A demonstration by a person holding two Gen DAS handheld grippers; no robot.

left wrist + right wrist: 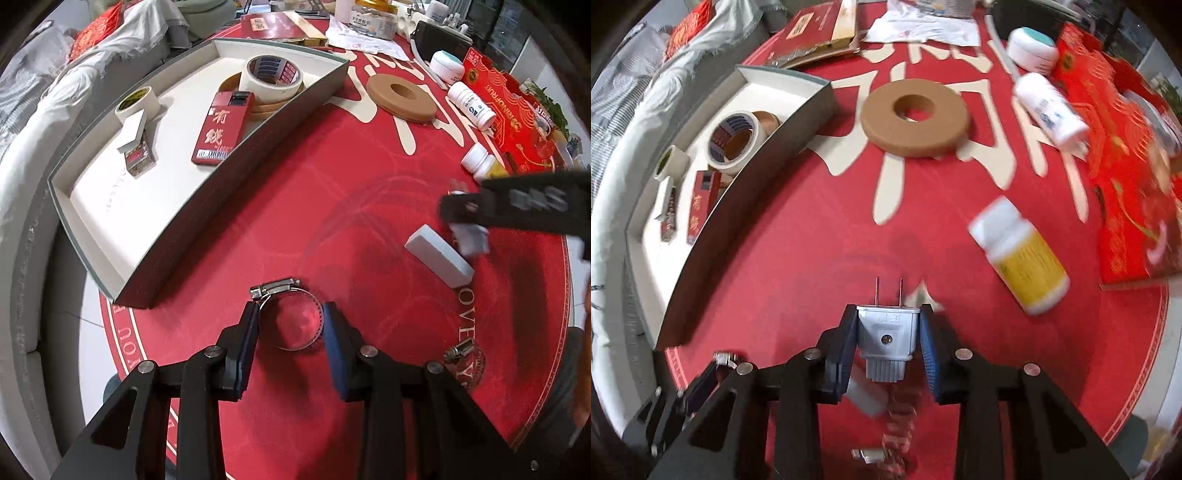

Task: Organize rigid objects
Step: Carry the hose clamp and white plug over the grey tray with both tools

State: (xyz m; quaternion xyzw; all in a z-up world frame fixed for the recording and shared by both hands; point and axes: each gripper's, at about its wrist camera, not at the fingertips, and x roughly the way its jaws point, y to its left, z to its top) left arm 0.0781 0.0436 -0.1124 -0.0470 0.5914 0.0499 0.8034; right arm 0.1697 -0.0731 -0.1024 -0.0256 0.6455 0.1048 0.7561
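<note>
A round counter (332, 206) under a red printed cloth fills both views. At upper left of the frame sits a long grey tray (236, 147) with a white floor, holding two tape rolls (273, 79), a red box (221, 129) and a small carton. Right of the tray's far end, a brown ring disc (916, 118) lies flat on the cloth, well apart from a yellow-labelled bottle (1023, 258) on its side at centre right. Low in the right wrist view, the right gripper (888, 336) has its jaws pinching a grey two-pin plug (886, 332), prongs pointing away. Low in the left wrist view, the left gripper (290, 325) has its jaws spread either side of a metal hose clamp (291, 317) on the cloth; whether the pads touch it I cannot tell.
</note>
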